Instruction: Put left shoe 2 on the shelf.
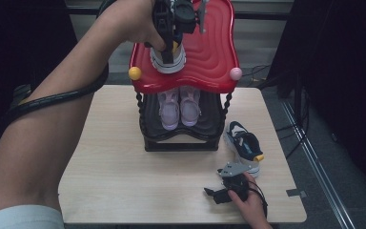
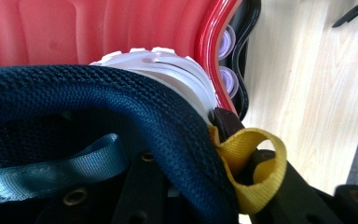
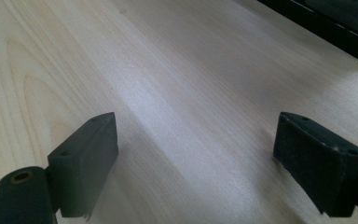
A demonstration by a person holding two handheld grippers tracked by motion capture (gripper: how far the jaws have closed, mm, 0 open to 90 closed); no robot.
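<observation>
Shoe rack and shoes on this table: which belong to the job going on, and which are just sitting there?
In the job:
- navy sneaker, gripped by left gripper
- red top shelf
- matching sneaker on table

Sitting by:
- pink shoes on lower shelf
- right gripper, open

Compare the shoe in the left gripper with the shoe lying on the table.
The held shoe sits on the red top shelf, clamped at its collar by the left gripper; the table shoe lies free beside the rack, untouched. The held shoe shows its white sole edge, the table shoe its open top. Both are dark blue with a yellow heel loop.
</observation>
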